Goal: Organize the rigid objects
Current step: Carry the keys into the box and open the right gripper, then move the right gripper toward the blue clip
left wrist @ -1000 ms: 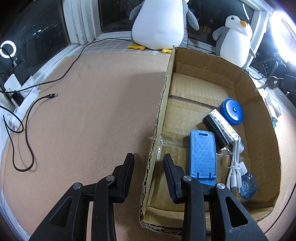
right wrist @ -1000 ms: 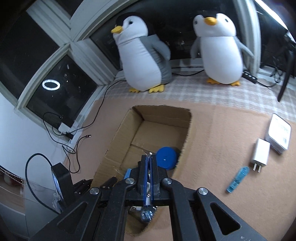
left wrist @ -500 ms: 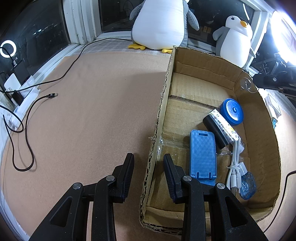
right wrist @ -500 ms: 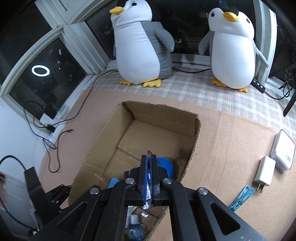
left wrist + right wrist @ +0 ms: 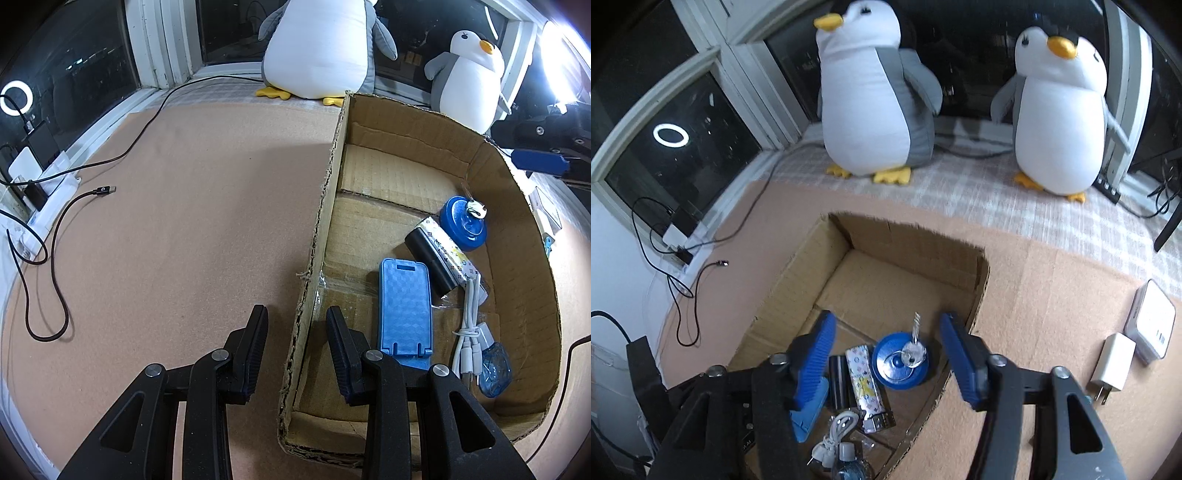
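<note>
1. My right gripper [image 5: 886, 354] is spread wide above the cardboard box [image 5: 798, 280], holding nothing, its blue pads parted over the box's near end.
2. A small clear suction hook [image 5: 914, 352] sits between my right fingers in that view, on or just over the round blue disc [image 5: 899, 365]; I cannot tell whether it is touching. From the left wrist it shows as a pale bit [image 5: 474, 210] at the disc [image 5: 463, 225].
3. The disc lies against the box's right wall [image 5: 524, 258].
4. Beside the disc lies a black cylinder [image 5: 430, 260] touching a patterned white pack [image 5: 452, 256].
5. A blue phone stand [image 5: 405, 306] lies flat on the box floor, nearer my left gripper.
6. A white cable bundle [image 5: 471, 332] and a small blue bottle [image 5: 495, 369] are in the box's near right corner.
7. My left gripper [image 5: 297, 350] straddles the box's left wall [image 5: 317, 236], one finger outside, one inside, with a gap on both sides: parted, clamping nothing.
8. Outside the box on its right lie a white charger plug [image 5: 1112, 363] and a white flat box [image 5: 1150, 325].
9. Two plush penguins [image 5: 875, 96] stand beyond the box's far end.
</note>
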`<state>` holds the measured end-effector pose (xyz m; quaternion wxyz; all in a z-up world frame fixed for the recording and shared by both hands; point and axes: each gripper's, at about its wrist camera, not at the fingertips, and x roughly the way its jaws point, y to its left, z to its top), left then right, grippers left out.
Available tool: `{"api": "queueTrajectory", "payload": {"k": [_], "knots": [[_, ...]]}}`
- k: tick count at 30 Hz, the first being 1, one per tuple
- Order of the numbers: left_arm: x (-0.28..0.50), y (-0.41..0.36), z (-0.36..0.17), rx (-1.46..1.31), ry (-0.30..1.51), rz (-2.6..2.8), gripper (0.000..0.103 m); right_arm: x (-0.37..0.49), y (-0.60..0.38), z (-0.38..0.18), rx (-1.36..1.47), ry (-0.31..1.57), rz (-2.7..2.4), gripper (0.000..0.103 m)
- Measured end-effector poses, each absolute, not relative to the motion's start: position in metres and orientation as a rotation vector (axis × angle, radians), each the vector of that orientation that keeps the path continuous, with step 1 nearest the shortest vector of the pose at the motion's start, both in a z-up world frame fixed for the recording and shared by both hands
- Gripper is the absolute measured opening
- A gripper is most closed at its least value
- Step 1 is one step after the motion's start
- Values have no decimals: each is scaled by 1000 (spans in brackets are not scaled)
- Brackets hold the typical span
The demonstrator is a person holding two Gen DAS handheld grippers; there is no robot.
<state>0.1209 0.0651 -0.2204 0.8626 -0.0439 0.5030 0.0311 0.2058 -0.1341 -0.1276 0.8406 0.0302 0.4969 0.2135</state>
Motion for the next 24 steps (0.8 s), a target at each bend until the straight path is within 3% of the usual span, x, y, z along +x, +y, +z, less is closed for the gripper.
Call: {"api": "queueTrajectory", "payload": {"k": [24], "knots": [[120, 67, -220, -87, 1055, 66, 36, 165, -239, -121, 216, 1082, 336, 56]]}}
